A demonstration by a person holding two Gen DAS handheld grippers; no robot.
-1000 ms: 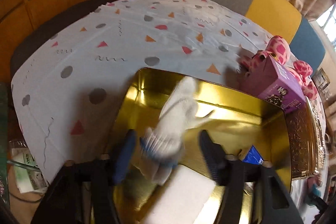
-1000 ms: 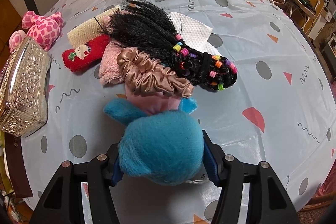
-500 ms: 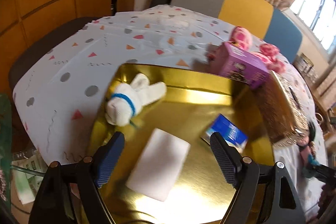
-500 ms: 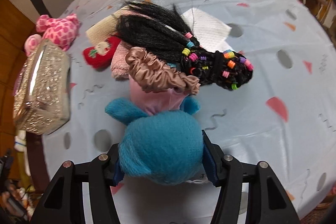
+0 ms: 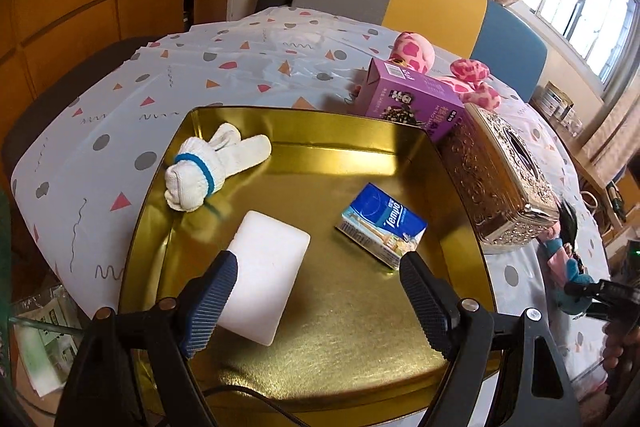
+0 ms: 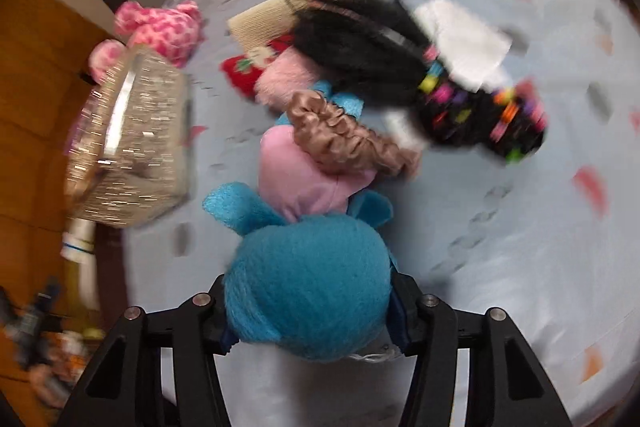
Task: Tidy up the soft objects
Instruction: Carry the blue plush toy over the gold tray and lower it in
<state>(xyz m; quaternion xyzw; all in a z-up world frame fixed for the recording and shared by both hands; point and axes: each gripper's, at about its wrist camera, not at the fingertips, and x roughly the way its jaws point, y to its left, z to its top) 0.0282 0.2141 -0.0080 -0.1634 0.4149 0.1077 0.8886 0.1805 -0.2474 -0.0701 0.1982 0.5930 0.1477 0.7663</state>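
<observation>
A white glove (image 5: 208, 167) with a blue cuff band lies on the far left corner of the gold tray (image 5: 360, 355). My left gripper (image 5: 318, 261) hangs open over the tray's near part, nothing between its fingers. In the right wrist view, my right gripper (image 6: 309, 283) is closing on a blue plush toy (image 6: 308, 291), its pads pressing the head from both sides. The toy's pink body (image 6: 304, 183) stretches away, with a brown scrunchie (image 6: 344, 139) draped across it. The same toy (image 5: 576, 287) shows at the right edge of the left wrist view.
A white sponge (image 5: 264, 275) and a blue tissue pack (image 5: 382, 223) lie in the tray. A purple box (image 5: 412, 99), an ornate silver box (image 5: 500, 179) and a pink plush (image 5: 412, 51) stand beyond it. A black beaded wig (image 6: 404, 63), a red sock (image 6: 244, 67) and white tissue (image 6: 464, 35) lie further off.
My left gripper let go of the white glove and drew back and up; the glove now rests on the tray's corner. The right view has swung towards the silver box, blurred, still gripping the toy.
</observation>
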